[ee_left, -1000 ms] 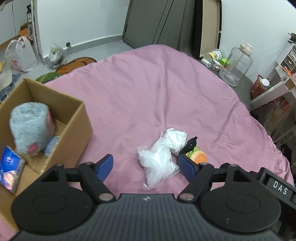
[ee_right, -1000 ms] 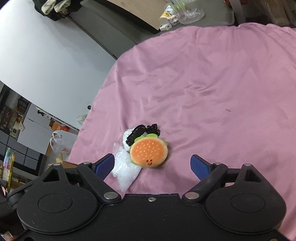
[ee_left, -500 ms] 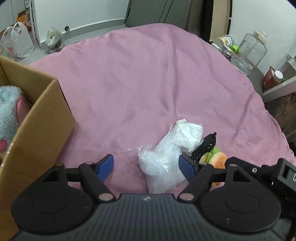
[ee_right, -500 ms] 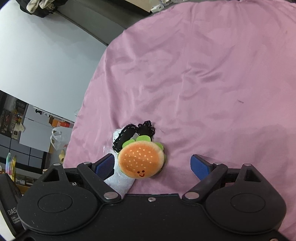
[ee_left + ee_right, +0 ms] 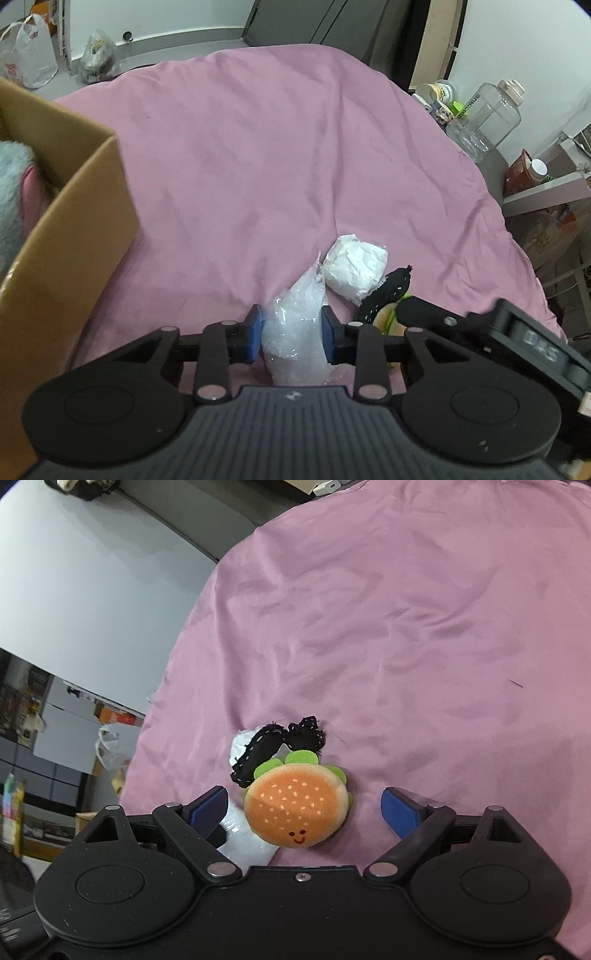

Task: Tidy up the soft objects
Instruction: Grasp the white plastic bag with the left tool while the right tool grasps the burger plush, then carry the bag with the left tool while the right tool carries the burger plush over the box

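Crinkly clear plastic bag (image 5: 295, 332), plush burger (image 5: 297, 810), smooth pink cloth (image 5: 258, 166)

Plastic bag (image 5: 295, 332) between the left gripper (image 5: 291, 334) fingers; paper wad (image 5: 356, 267) ahead of the right finger. Box (image 5: 74, 236) left of them. Burger toy (image 5: 297, 810) between the right gripper (image 5: 308, 810) fingers, lace (image 5: 277, 746) beyond it, all on the bedsheet (image 5: 258, 155).

A: That burger plush (image 5: 297, 808)?
B: Orange bun, pale speckles, green felt edging, tiny red smile.
A: The sheet (image 5: 258, 166)?
B: Plain pink.
A: And the plastic bag (image 5: 293, 332)?
B: Clear over white; blue pads (image 5: 254, 334) either side.
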